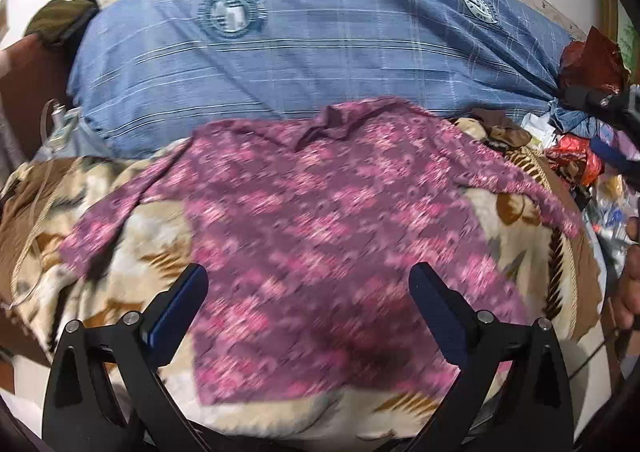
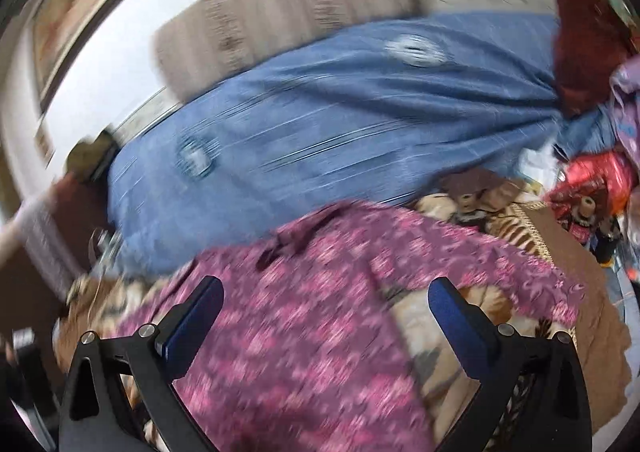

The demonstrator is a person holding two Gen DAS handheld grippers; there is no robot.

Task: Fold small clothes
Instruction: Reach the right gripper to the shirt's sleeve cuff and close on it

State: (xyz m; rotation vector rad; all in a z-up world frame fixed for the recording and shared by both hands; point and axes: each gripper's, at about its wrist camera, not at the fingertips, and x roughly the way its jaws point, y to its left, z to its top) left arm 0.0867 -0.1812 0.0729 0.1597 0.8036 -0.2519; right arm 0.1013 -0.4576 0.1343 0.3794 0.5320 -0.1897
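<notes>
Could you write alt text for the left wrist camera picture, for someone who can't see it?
A purple floral shirt lies spread flat on a beige and brown blanket, with the open left gripper above its lower part. Behind lies a large blue checked pillow.

Motion blur smears the purple floral shirt across the whole right wrist view, so its print and buttons cannot be read. The round emblems on the blue plaid pillow are streaks there. The shirt's lower hem is blurred in the left wrist view. The clutter at the right edge is cut off and too jumbled to name.
</notes>
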